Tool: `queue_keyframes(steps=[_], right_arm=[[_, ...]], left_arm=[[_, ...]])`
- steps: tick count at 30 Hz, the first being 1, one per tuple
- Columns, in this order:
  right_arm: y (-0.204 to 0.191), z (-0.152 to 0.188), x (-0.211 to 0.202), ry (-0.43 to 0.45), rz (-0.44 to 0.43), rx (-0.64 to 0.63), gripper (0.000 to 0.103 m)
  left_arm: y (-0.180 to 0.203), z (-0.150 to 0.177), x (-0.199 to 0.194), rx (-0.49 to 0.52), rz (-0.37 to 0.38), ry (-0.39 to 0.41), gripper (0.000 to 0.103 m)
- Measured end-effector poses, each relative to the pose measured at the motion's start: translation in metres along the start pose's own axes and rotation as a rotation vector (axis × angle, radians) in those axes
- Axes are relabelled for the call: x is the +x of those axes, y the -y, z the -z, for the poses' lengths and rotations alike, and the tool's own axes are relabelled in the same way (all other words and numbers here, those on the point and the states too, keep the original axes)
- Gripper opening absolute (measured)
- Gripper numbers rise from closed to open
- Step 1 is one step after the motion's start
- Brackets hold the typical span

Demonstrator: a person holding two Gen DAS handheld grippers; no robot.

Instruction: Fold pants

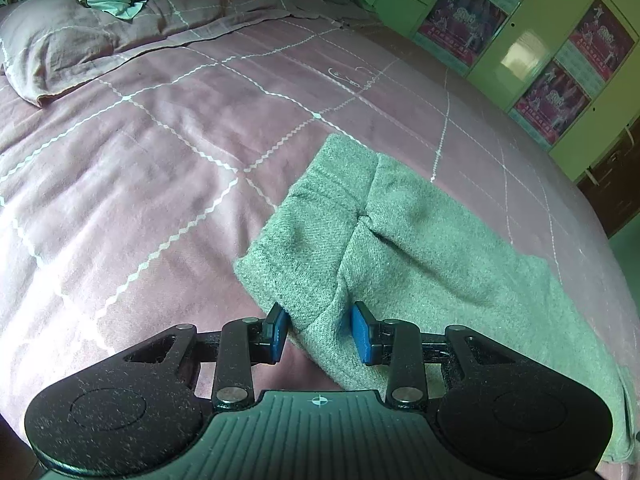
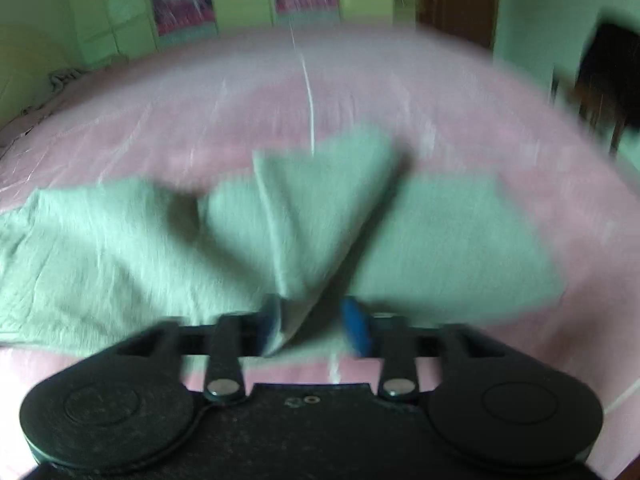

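Two hand-held grippers, pants on bed [image 1: 140, 152]. Your left hand-held gripper [image 1: 320, 330] grasps a pants [image 1: 400, 232] fold nearest you; your right hand-held gripper [image 2: 316, 326] stands released, cloth peak between its pads. Step: mid-fold. Next: regrip, carry across.
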State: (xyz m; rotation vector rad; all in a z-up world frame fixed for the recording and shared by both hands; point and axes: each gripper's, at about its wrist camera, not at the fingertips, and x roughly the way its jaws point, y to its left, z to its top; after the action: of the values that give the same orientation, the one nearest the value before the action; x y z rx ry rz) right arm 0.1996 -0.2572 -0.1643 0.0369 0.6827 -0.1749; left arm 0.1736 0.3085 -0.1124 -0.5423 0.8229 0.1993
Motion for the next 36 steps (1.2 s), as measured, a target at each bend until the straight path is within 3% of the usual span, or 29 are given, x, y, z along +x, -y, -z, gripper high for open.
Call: queue_keyframes(steps=[2, 5, 7, 9, 10, 11, 16, 19, 22, 23, 27, 30, 36], right_arm=[[-0.015, -0.012, 0.0, 0.038, 0.017, -0.122, 0.062], [-0.04, -0.029, 0.026, 0.018, 0.057, -0.333, 0.06], [-0.047, -0.035, 0.05, -0.018, 0.092, -0.419, 0.052], [-0.039, -0.042, 0.064, -0.047, 0.098, -0.405, 0.004], [-0.03, -0.046, 0.064, -0.042, 0.072, -0.356, 0.005], [-0.017, -0.051, 0.055, -0.013, 0.052, -0.274, 0.004], [0.067, -0.035, -0.008, 0.168, 0.005, 0.175, 0.004], [0.111, 0.004, -0.014, 0.151, -0.035, 0.397, 0.004], [0.138, 0.038, 0.015, 0.043, -0.052, 0.555, 0.008], [0.146, 0.047, 0.016, 0.053, -0.076, 0.612, 0.009], [0.157, 0.055, 0.015, 0.094, -0.107, 0.687, 0.018], [0.163, 0.055, 0.021, 0.097, -0.123, 0.704, 0.018], [0.173, 0.063, 0.027, 0.113, -0.165, 0.772, 0.02]], left_arm=[[0.0, 0.001, 0.001, -0.003, -0.003, 0.002, 0.035], [0.0, 0.001, 0.001, -0.005, -0.008, 0.003, 0.036], [-0.001, 0.001, 0.001, -0.012, -0.004, -0.002, 0.036], [-0.004, 0.001, 0.001, -0.022, 0.0, -0.01, 0.037], [-0.005, 0.001, 0.002, -0.028, -0.005, -0.02, 0.041], [-0.008, 0.003, 0.006, -0.041, -0.012, -0.044, 0.054], [-0.009, 0.011, 0.006, -0.045, -0.001, -0.007, 0.054], [-0.005, 0.01, 0.008, -0.022, -0.018, -0.01, 0.054], [-0.005, 0.005, 0.008, -0.029, -0.018, -0.024, 0.055], [-0.006, 0.004, 0.008, -0.031, -0.015, -0.026, 0.055], [-0.009, 0.004, -0.006, -0.069, -0.01, 0.027, 0.055], [-0.013, 0.005, -0.021, -0.092, 0.001, 0.102, 0.054], [-0.027, 0.004, -0.024, -0.159, 0.053, 0.113, 0.054]])
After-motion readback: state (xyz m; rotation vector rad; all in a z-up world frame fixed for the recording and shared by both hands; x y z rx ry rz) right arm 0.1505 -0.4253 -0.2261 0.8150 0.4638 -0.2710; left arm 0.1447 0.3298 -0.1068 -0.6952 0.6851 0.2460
